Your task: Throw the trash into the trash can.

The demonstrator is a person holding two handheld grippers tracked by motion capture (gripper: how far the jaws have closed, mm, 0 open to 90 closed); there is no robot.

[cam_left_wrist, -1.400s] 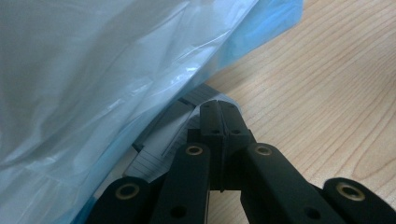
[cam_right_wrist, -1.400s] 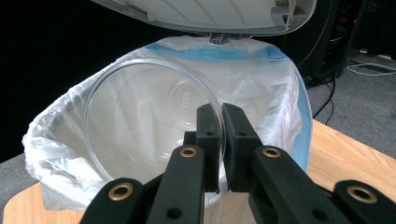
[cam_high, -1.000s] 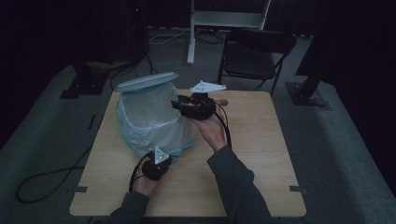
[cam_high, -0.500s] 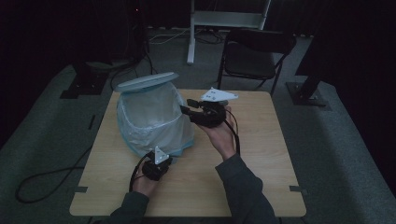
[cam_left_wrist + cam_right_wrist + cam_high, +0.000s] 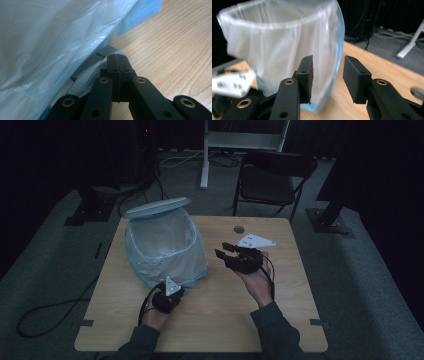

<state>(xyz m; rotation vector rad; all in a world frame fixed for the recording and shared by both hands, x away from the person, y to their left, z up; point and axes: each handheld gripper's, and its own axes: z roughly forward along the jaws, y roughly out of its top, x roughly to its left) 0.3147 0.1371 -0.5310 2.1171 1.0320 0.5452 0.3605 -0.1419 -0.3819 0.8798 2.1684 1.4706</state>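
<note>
The pale blue bin [image 5: 165, 251], lined with a cloudy, crinkled plastic bag [image 5: 279, 40], stands lid-up on the desk [image 5: 280, 320], the left gripper [image 5: 169, 296] clamped shut at its base, the right gripper [image 5: 226, 254] part-open and empty.

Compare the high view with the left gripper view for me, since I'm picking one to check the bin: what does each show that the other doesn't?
High view alone: the bin's lid tipped up at the back, the right gripper open beside the bin, a chair beyond the table. Left gripper view alone: the left gripper jaws shut, their tips at the foot of the bin. Both: the clear bag over the blue bin and the wooden table.
</note>
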